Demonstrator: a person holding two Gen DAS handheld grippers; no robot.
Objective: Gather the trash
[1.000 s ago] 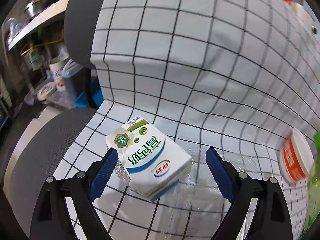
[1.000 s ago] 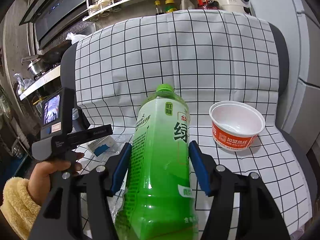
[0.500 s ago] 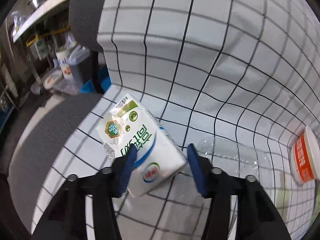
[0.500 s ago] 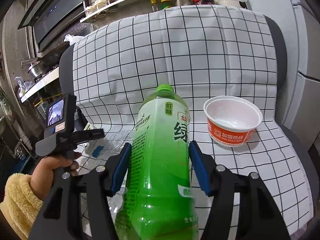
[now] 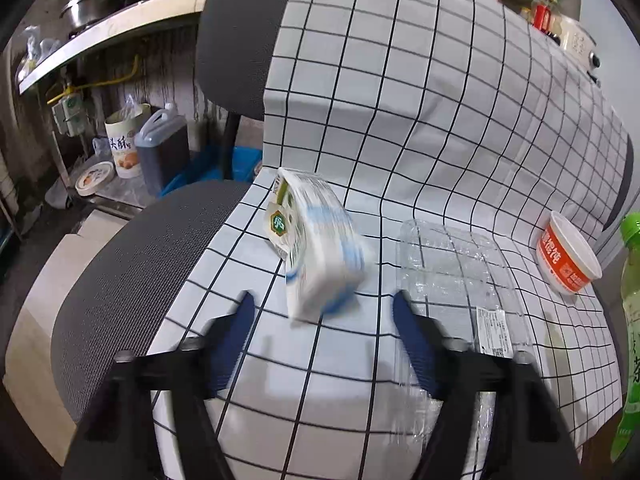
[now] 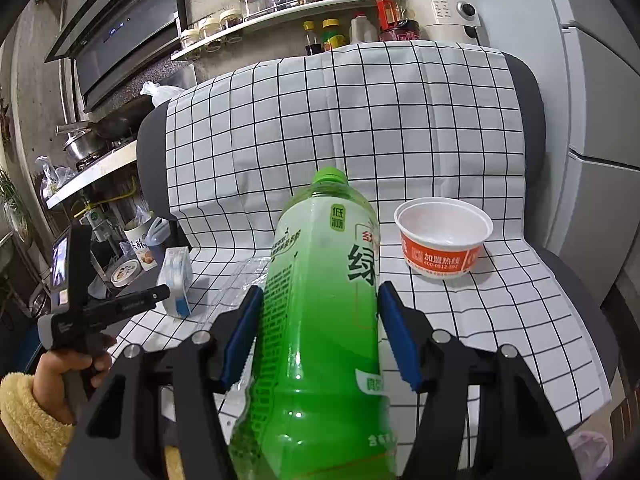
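Observation:
My right gripper [image 6: 320, 332] is shut on a green tea bottle [image 6: 324, 320], held upright above the seat. The bottle's edge also shows in the left wrist view [image 5: 632, 320]. My left gripper [image 5: 322, 316] is open, its fingers apart, just in front of a white milk carton [image 5: 316, 248] that is blurred and tilted on its side on the checked cloth. The carton also shows in the right wrist view [image 6: 176, 280], free of the left gripper [image 6: 160, 294]. A clear plastic tray [image 5: 452, 264] lies right of the carton. An orange and white paper bowl [image 6: 442, 236] stands on the seat at the right.
A white checked cloth [image 6: 360, 128] covers a grey chair seat and back. Beside the chair at the left are a jug [image 5: 162, 148], a tin [image 5: 122, 146] and a stove counter [image 6: 88, 172]. A shelf of jars and bottles [image 6: 320, 4] runs behind. A fridge [image 6: 596, 120] stands at the right.
My left gripper was closed around the milk carton half a second ago; now it is open and pulled back, and the carton has tipped over, blurred. The right gripper still holds the bottle.

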